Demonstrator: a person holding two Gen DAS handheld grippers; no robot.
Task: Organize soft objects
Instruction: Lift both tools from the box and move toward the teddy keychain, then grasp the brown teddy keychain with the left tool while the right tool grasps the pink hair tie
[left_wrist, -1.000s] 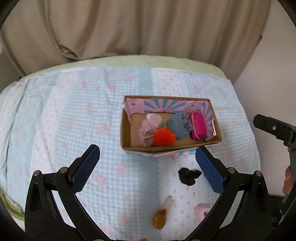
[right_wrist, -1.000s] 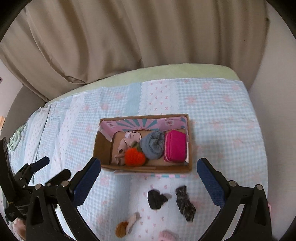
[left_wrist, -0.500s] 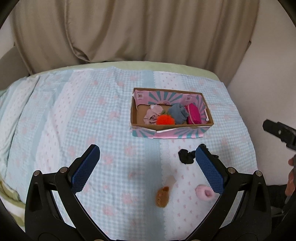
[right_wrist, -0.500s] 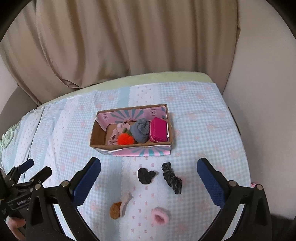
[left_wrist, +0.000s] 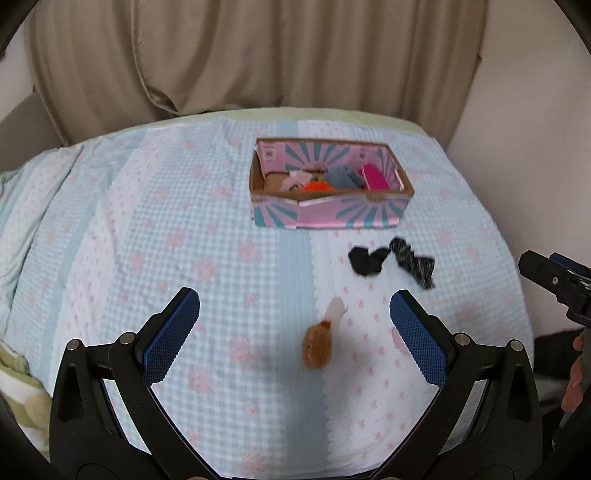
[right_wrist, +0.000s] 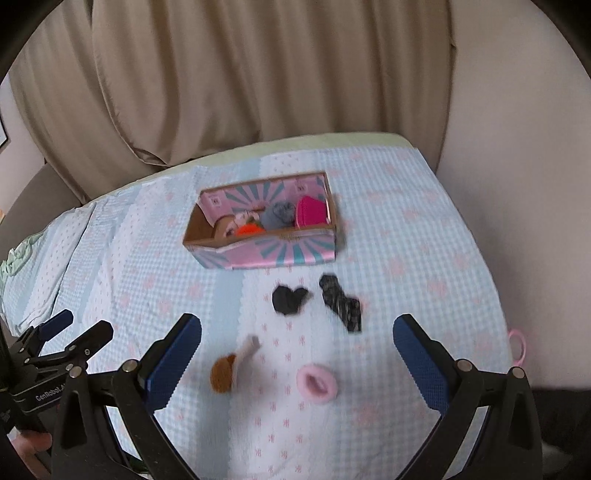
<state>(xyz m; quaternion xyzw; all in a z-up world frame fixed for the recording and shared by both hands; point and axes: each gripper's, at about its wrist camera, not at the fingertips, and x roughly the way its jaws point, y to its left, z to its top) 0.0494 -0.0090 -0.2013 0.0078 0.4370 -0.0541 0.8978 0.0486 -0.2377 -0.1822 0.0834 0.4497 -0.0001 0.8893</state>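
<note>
A pink and teal cardboard box (left_wrist: 332, 216) (right_wrist: 266, 254) sits on the bed and holds several soft items, among them an orange pompom (right_wrist: 249, 229), a grey sock (right_wrist: 279, 216) and a magenta pouch (right_wrist: 312, 210). In front of it lie a black scrunchie (left_wrist: 367, 260) (right_wrist: 290, 299), a dark patterned sock (left_wrist: 413, 262) (right_wrist: 341, 301), a brown and cream plush piece (left_wrist: 319, 339) (right_wrist: 231, 367) and a pink fluffy scrunchie (right_wrist: 316, 384). My left gripper (left_wrist: 295, 336) is open and empty above the plush piece. My right gripper (right_wrist: 297, 358) is open and empty above the loose items.
The bed has a light blue and white checked cover (left_wrist: 166, 229) with pink flowers. A beige curtain (left_wrist: 258, 55) hangs behind it. A pale wall (right_wrist: 517, 147) stands at the right. A pink ring (right_wrist: 517, 345) hangs at the bed's right edge.
Both grippers have pulled back and away from the box, which now looks smaller and farther. More of the loose items in front of the box have come into view.
</note>
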